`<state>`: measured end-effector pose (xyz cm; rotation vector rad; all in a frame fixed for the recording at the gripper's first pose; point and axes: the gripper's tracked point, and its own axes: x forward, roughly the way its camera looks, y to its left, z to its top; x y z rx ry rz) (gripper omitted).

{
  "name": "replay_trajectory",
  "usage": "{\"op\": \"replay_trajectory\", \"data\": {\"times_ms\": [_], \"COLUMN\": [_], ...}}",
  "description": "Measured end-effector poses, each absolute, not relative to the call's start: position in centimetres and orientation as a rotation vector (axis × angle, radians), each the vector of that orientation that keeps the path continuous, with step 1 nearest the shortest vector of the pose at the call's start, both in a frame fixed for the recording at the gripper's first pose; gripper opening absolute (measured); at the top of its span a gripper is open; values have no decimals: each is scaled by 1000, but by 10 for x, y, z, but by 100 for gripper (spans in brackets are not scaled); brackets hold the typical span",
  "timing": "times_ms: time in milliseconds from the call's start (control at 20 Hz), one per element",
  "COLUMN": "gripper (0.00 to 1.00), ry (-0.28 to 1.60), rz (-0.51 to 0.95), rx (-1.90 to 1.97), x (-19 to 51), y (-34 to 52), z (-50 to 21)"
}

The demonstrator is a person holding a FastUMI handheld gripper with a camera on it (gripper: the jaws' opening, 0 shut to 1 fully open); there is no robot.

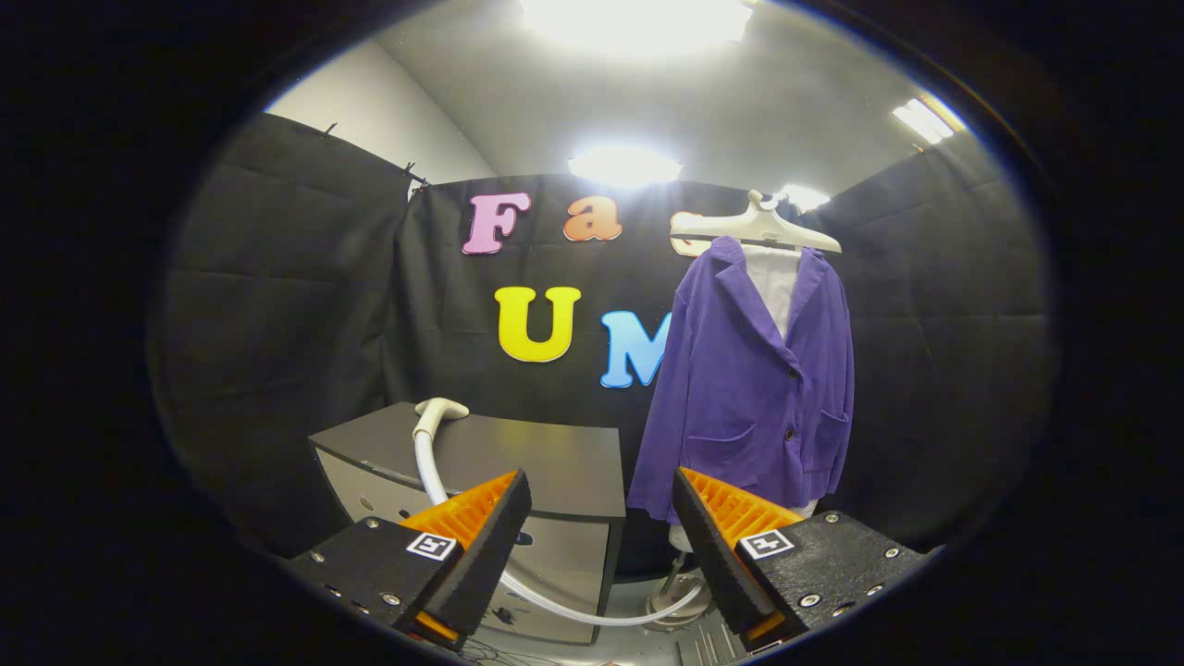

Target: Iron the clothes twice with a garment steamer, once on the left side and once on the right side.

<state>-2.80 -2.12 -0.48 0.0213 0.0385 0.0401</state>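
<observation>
Jaws: the gripper has its two fingers spread wide apart, with nothing held between them.
Steamer head: the pale garment steamer head lies on the far left part of the table top, well beyond the fingers and untouched.
Hose: a white hose runs from the steamer head down over the table's front edge, passes behind the left finger, then curves right along the floor to the steamer base, low between the fingers.
Table: a dark-topped table with a lighter front panel stands left of the garment, just ahead of the fingers.
Jacket: a purple jacket, buttoned, with patch pockets, hangs to the right of the table, beyond the right finger.
Hanger: a pale hanger carries the jacket over a white form seen at the open collar.
Containers: no contents can be made out.
Writing: each finger block carries a small square black-and-white marker; no brand or readable label can be made out.
</observation>
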Motion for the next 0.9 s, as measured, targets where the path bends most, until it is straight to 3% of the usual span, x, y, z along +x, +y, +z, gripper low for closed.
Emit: {"op": "replay_trajectory", "data": {"times_ms": [300,600,900], "gripper": [95,95,95], "ry": [37,29,83], "rz": [138,125,207], "rx": [5,-50,-21], "x": [-19,15,74], "y": [-28,-24,58], "z": [6,14,19]}}
